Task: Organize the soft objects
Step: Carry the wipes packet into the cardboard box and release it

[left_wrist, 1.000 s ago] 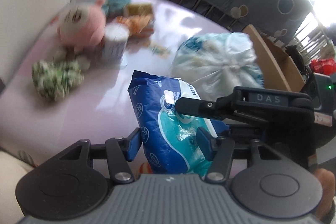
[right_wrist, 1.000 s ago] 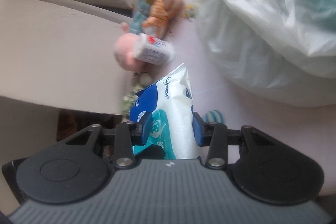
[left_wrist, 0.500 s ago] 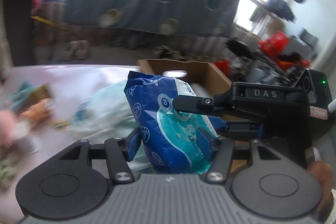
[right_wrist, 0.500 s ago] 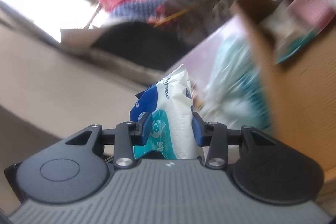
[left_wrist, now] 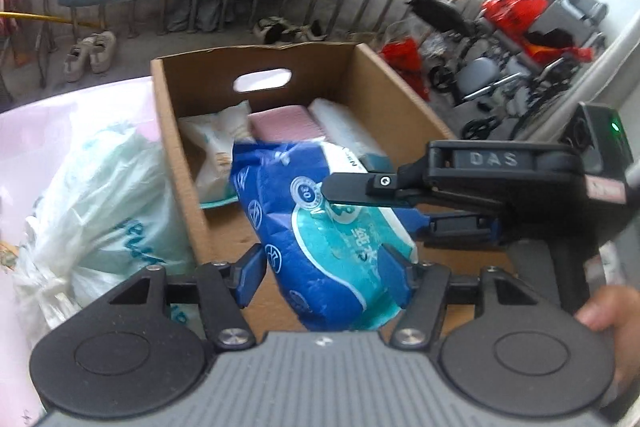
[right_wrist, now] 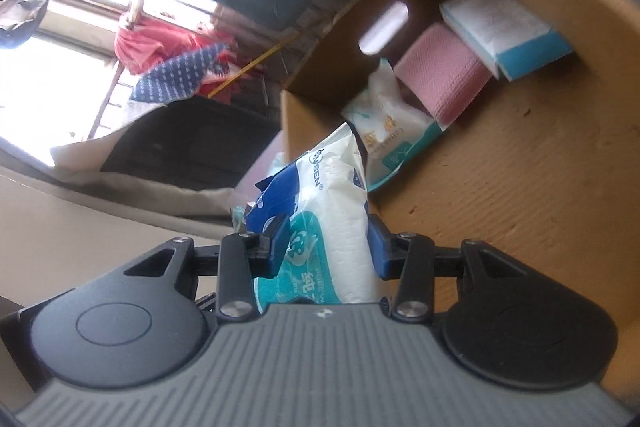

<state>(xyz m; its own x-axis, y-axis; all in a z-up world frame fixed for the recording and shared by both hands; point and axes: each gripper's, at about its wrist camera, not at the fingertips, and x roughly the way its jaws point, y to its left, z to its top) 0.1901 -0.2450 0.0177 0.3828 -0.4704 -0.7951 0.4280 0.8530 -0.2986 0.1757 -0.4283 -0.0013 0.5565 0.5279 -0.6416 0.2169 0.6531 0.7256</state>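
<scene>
- Right gripper (right_wrist: 327, 247): blue pads clamped on both flat sides of the tissue pack (right_wrist: 320, 223), pressing into the wrapper.
- Left gripper (left_wrist: 328, 273): fingers spread either side of the tissue pack (left_wrist: 320, 235); right pad touching the wrapper, left pad just clear of it; firm grip cannot be confirmed.
- Tissue pack: blue, teal and white soft wrapper, held above the open cardboard box (left_wrist: 384, 95), over its near half, tilted.
- Readable on the wrapper: letters "SEN" along the white end, a round seal reading "30", and Chinese characters on the teal panel, too blurred to transcribe.
- "DAS" embossed on the right gripper body (left_wrist: 496, 163), seen crossing the left wrist view above the box; green indicator lamp (left_wrist: 615, 126) lit on its housing.
- Inside the box, against the far wall with the hand slot: white soft pack (right_wrist: 384, 131) with teal base and unreadable print, pink roll pack (right_wrist: 444, 75), white and blue tissue pack (right_wrist: 508, 31) in a row.
- Left of the box, touching its side wall: knotted white plastic bag (left_wrist: 100, 195) with teal lettering, unreadable, on a pink table surface (left_wrist: 28, 131).
</scene>
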